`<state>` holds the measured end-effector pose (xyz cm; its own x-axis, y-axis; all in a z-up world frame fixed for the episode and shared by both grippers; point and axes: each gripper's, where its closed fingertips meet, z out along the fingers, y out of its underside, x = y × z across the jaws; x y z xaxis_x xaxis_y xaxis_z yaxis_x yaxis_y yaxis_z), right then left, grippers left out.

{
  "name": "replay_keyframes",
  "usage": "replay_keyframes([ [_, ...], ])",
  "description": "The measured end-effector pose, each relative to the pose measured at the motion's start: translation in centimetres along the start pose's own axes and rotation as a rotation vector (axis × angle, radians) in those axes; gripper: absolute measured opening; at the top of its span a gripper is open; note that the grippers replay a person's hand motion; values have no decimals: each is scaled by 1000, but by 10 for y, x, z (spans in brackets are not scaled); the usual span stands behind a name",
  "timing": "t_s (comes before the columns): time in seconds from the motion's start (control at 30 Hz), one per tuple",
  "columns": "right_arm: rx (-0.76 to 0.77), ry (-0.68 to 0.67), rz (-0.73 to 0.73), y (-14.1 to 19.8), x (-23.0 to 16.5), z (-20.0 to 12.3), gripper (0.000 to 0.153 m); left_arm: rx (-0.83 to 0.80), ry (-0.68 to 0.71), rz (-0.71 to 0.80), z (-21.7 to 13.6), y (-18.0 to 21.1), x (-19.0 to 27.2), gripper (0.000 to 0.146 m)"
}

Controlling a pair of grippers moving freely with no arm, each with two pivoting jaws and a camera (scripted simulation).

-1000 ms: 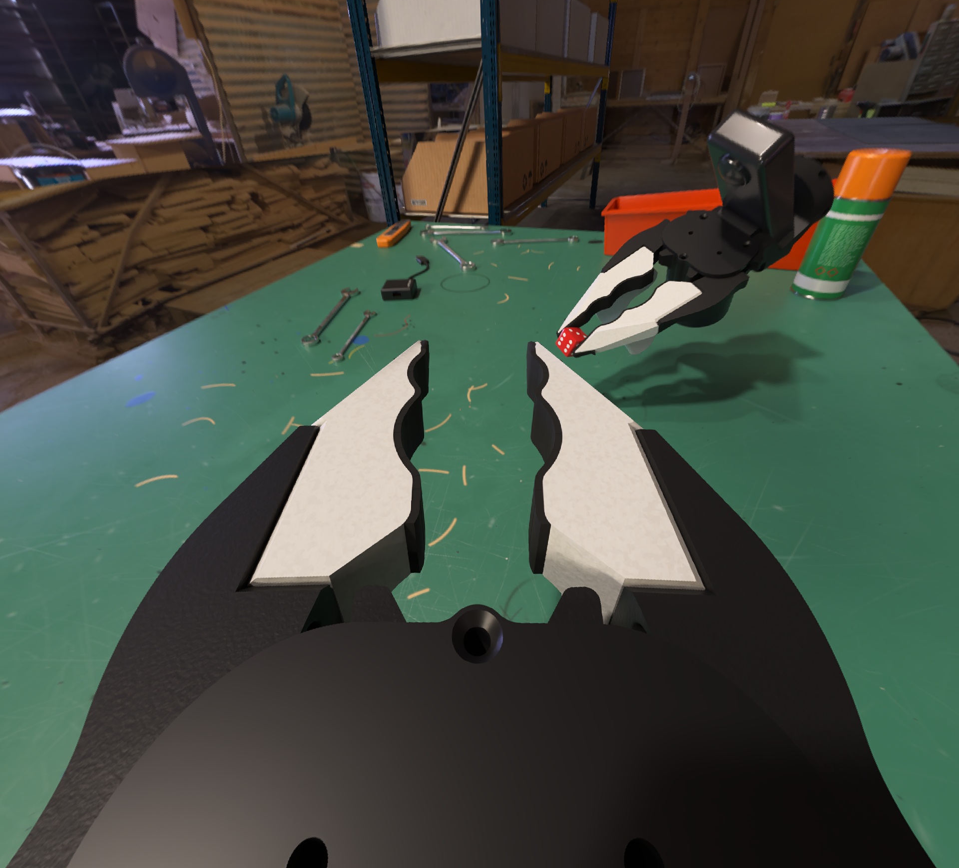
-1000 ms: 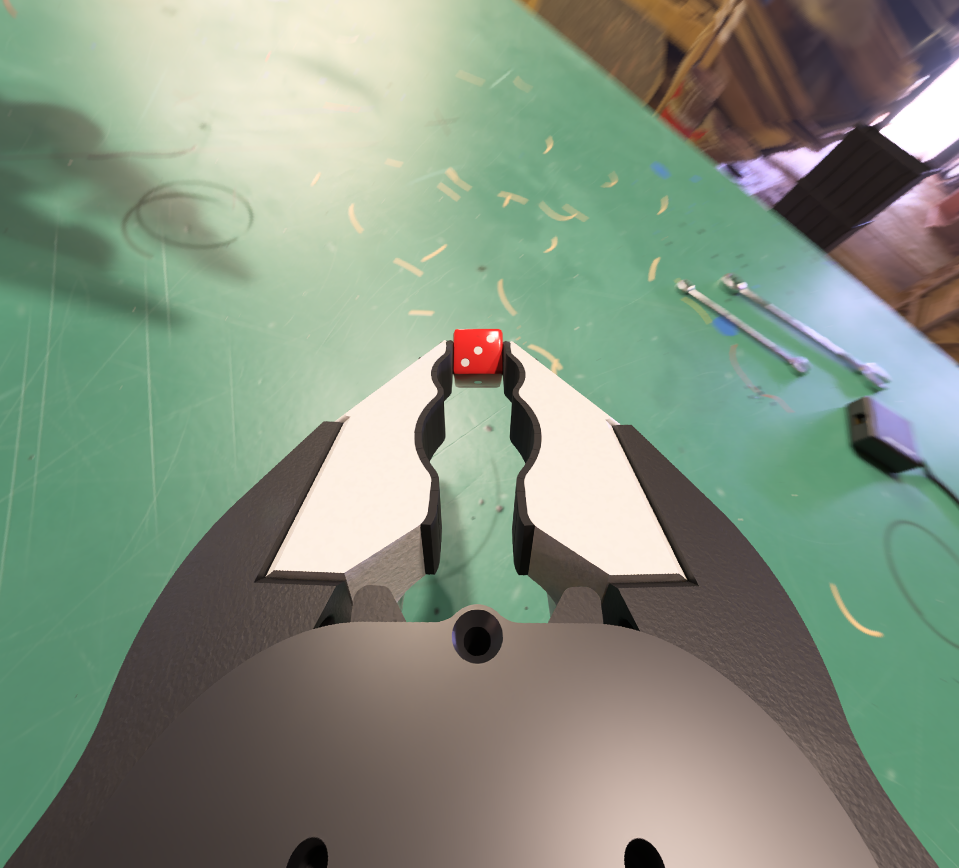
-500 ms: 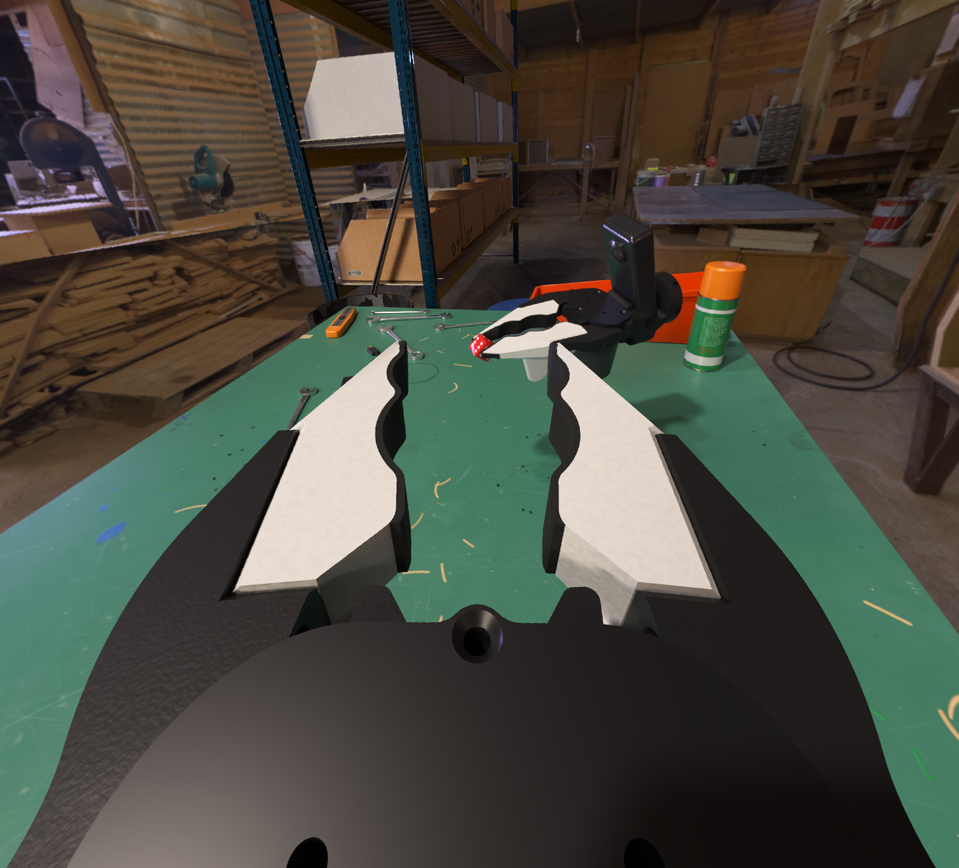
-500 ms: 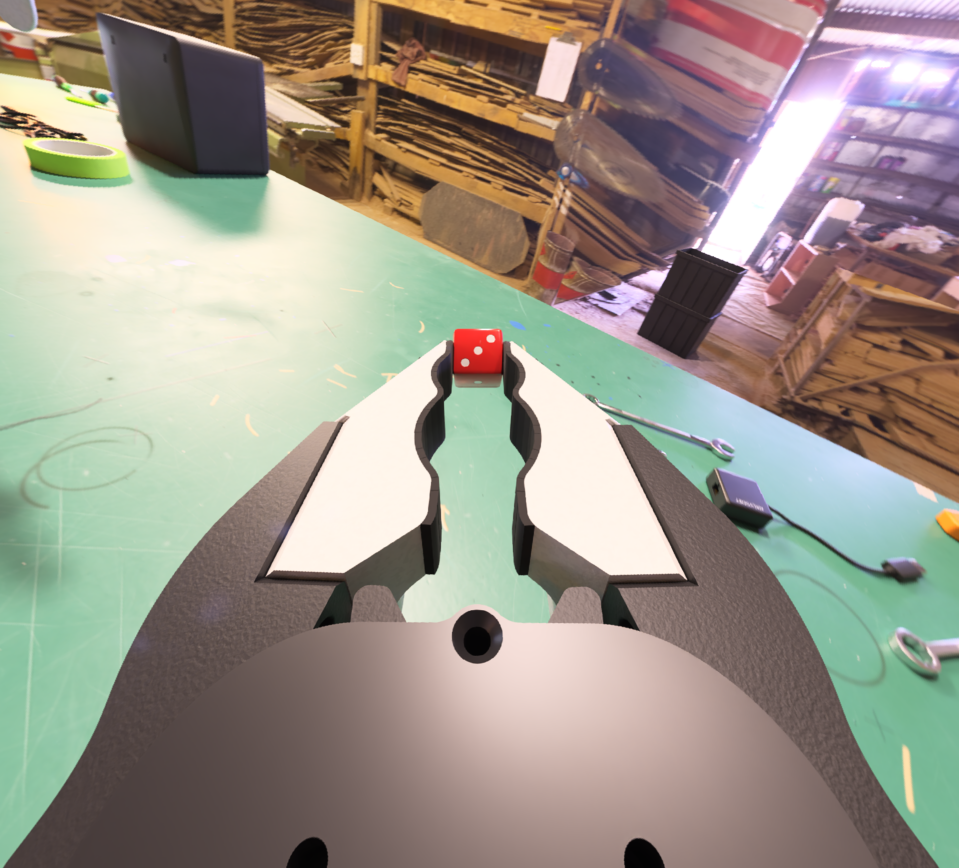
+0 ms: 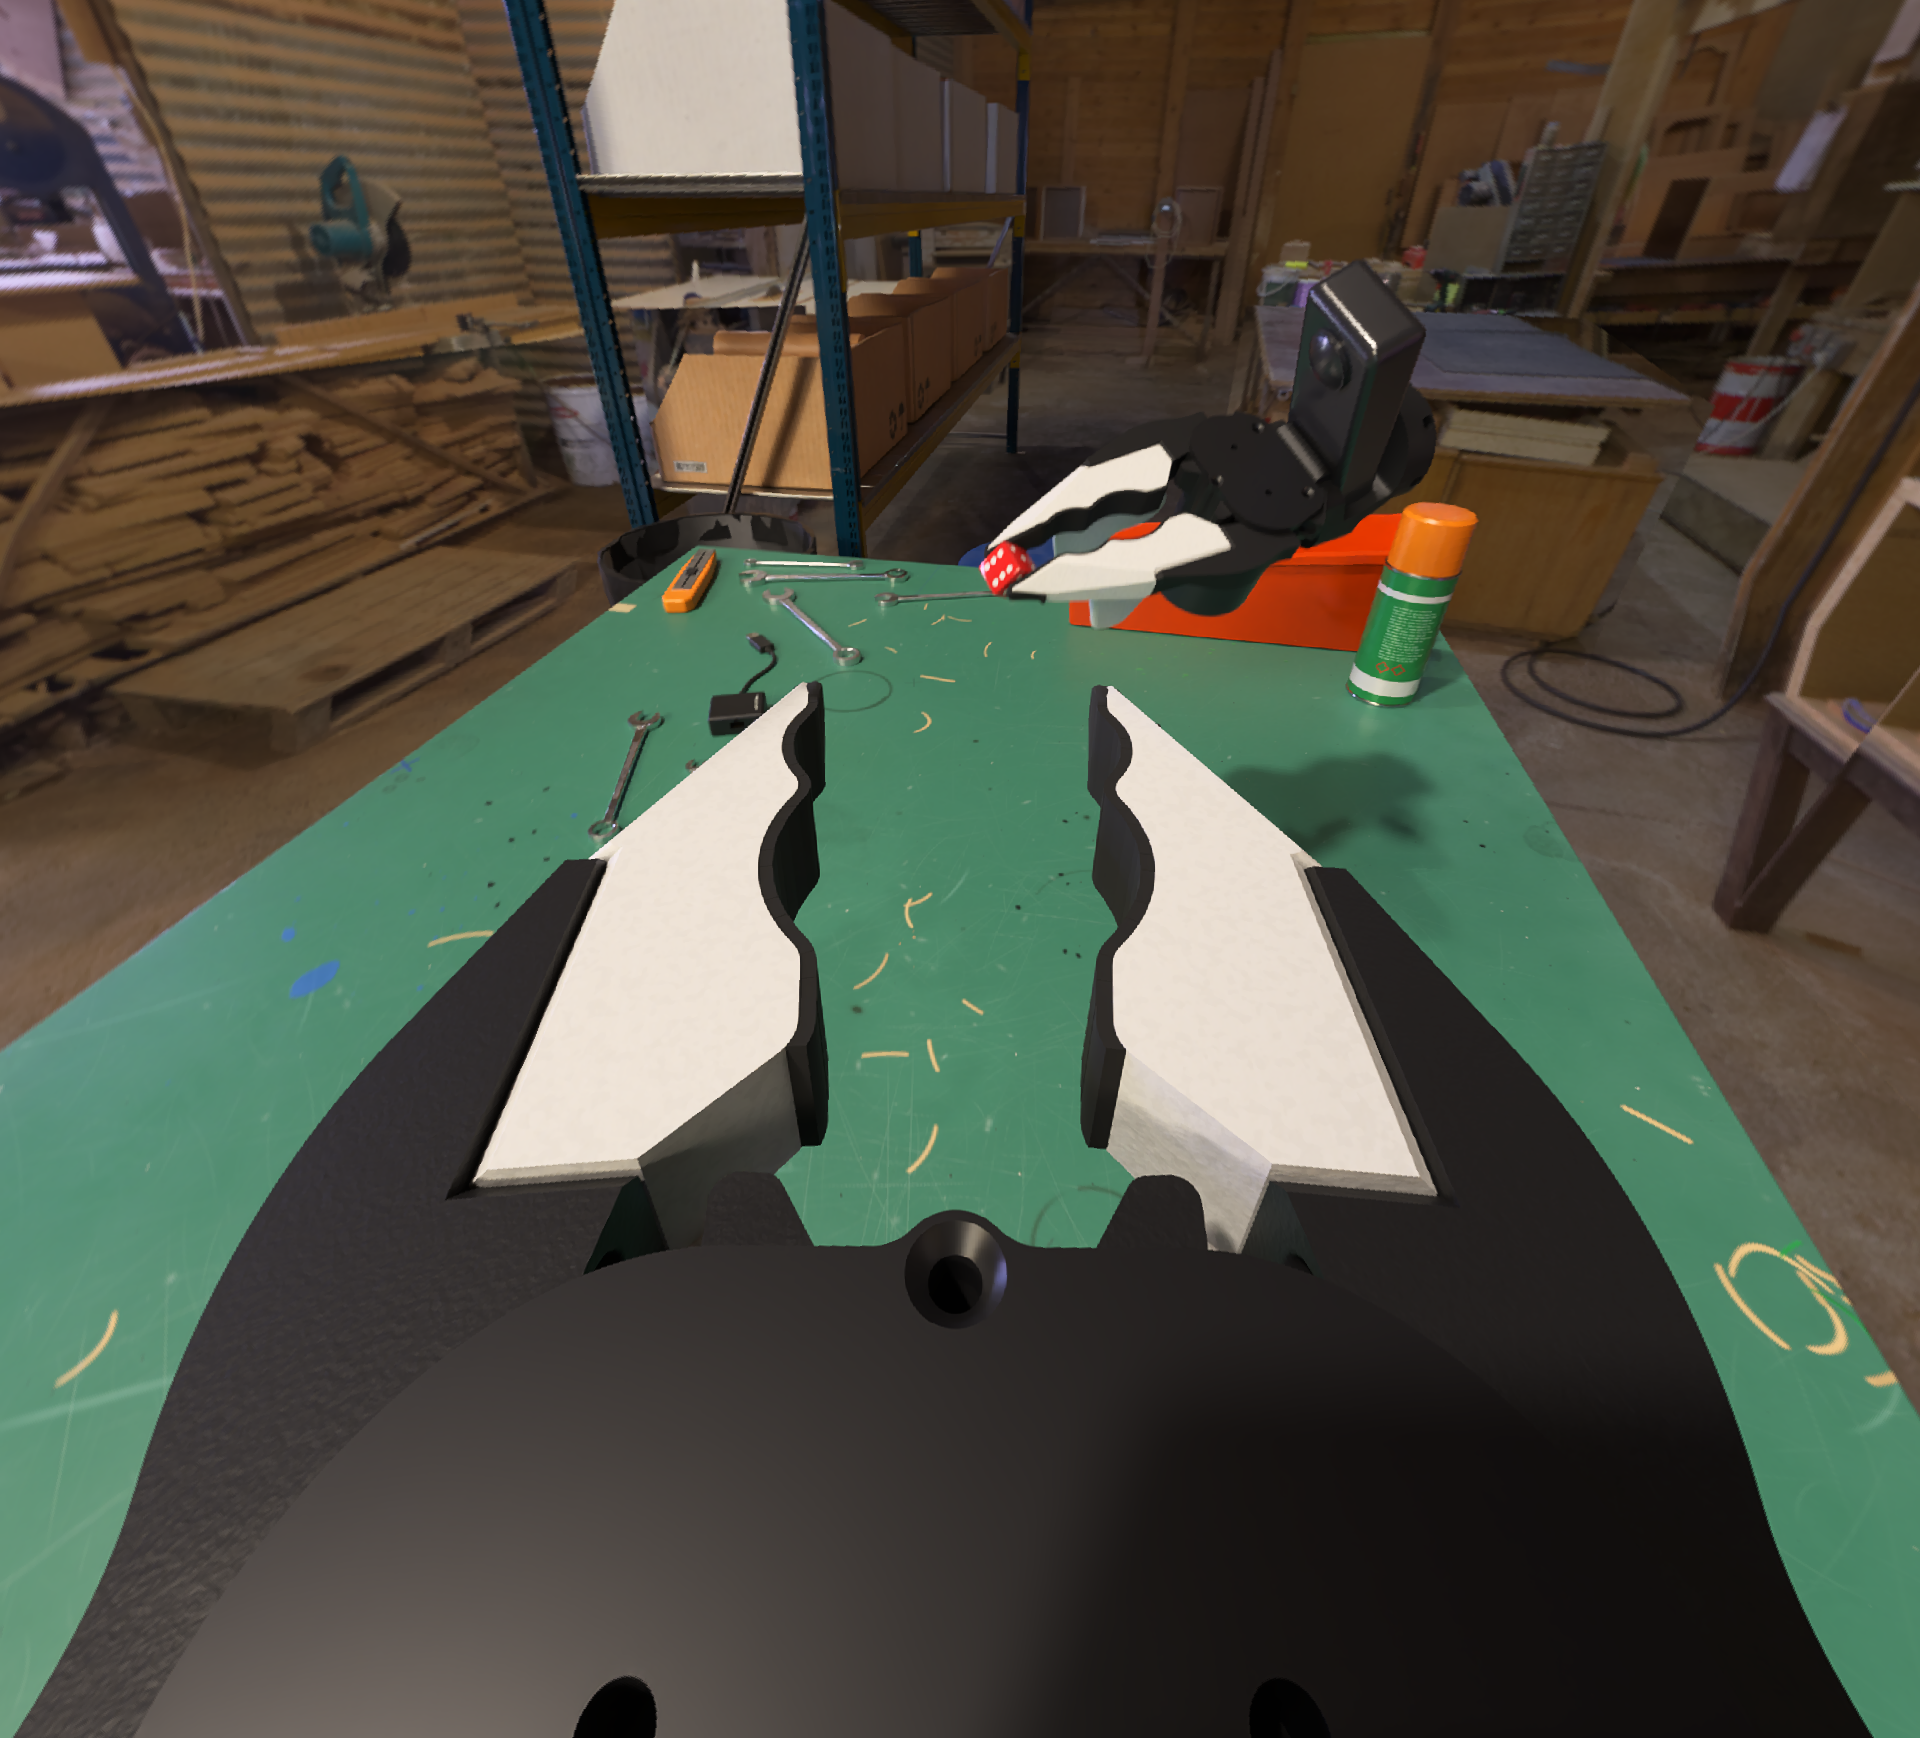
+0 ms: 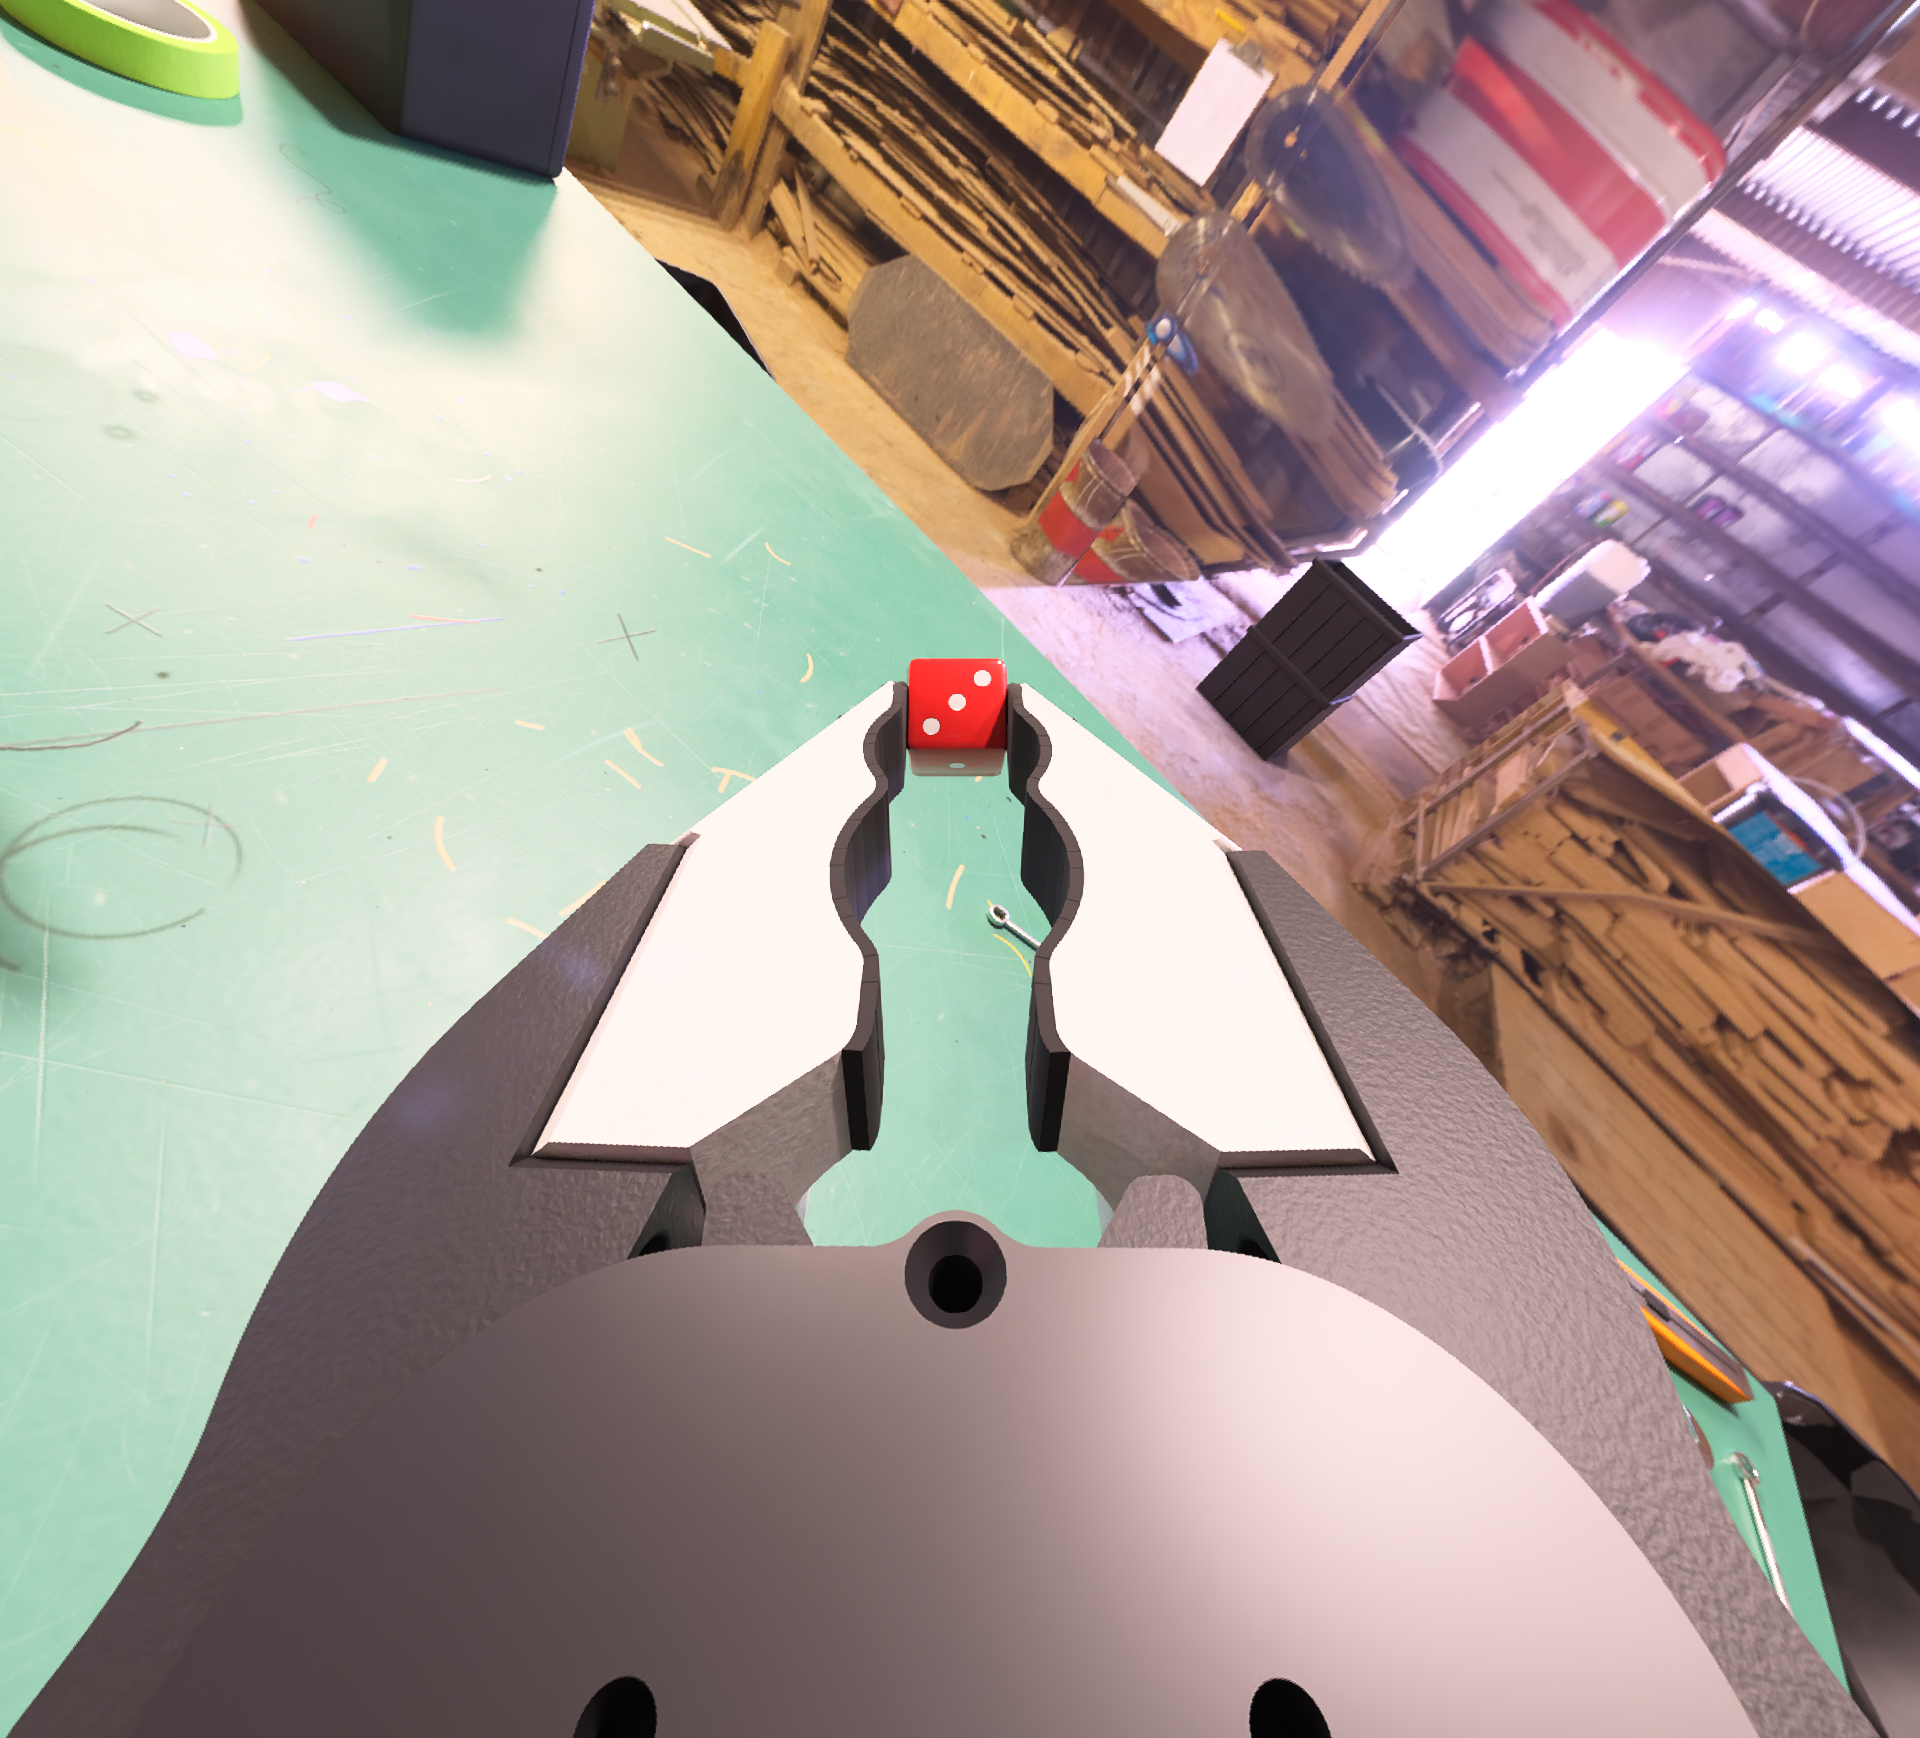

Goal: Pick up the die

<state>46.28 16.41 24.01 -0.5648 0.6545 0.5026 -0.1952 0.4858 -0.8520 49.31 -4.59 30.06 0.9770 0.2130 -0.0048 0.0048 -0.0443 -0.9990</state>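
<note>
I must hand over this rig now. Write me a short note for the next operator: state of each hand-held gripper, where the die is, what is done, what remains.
Right hand-held gripper: shut on the red die, which is pinched at the fingertips with the three-pip face toward the camera.
Left hand-held gripper: open, empty, low over the green table.
Die: the left wrist view shows it clear of the table, near the orange bin at the far end.
Done: grasp and lift.
Left: only keep the grip steady; the hold is at the very tips, so avoid sudden moves.
</note>
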Motion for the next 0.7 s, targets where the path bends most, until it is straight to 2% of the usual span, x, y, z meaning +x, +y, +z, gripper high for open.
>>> replay_keyframes([
  [0.13,49,20,-37,9,-27,6,18,5,64,3,21,12,13,46],
  [0.3,168,33,-68,37,-65,25,18,25,150,-64,64,68,20,25],
  [0.43,187,2,-123,56,-69,45,18,-33,182,-56,110,103,14,15],
  [0.5,229,-3,-141,50,-63,49,18,-61,143,-27,131,98,3,12],
  [0.6,277,41,-60,57,-53,51,18,18,116,-48,151,60,-6,11],
  [0.7,237,21,0,67,-51,48,18,94,139,-69,157,28,-7,10],
])
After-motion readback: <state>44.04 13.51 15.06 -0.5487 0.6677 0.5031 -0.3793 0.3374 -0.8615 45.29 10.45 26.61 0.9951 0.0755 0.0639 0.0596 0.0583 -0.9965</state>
